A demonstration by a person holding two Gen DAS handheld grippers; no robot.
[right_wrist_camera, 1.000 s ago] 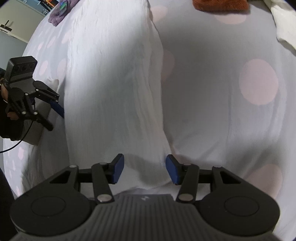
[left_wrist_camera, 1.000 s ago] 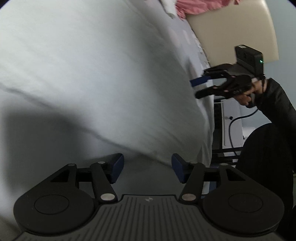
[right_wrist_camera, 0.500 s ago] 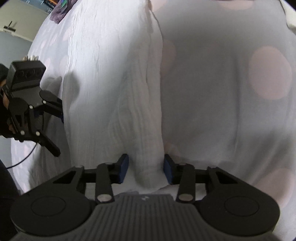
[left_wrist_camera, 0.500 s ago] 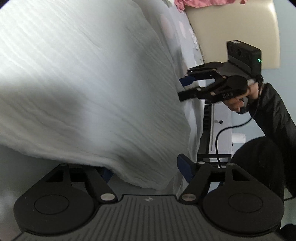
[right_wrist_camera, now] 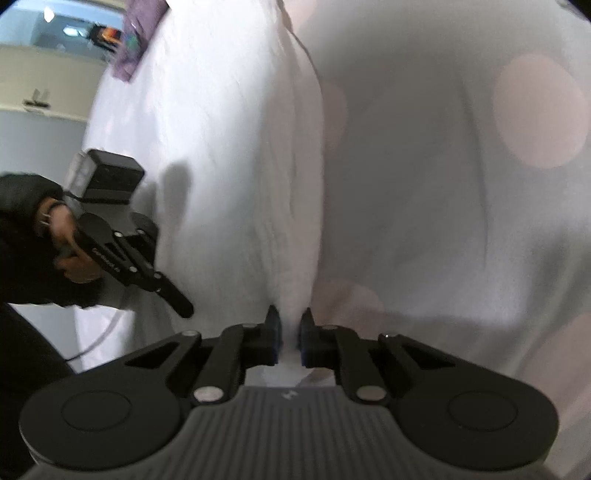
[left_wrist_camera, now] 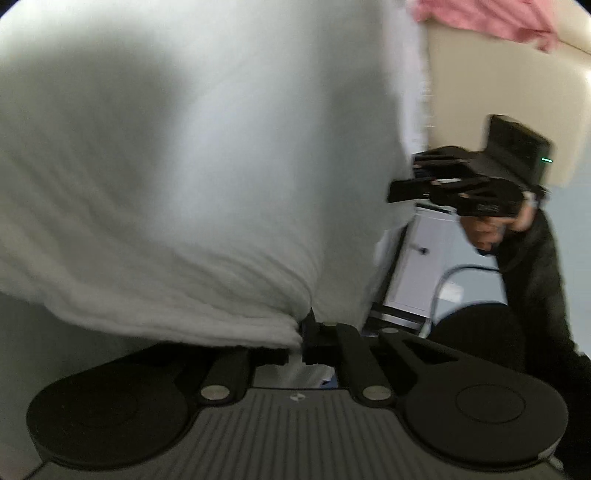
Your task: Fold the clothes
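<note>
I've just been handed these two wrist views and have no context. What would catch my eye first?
A big white crinkled garment fills both views, spread on a pale bedsheet with large pink dots. The left gripper is shut on the garment's near edge; the right gripper is closing on a bunched ridge of it pinched between its pads. A pink cloth lies top right in the left wrist view, a purple cloth top left in the right.
</note>
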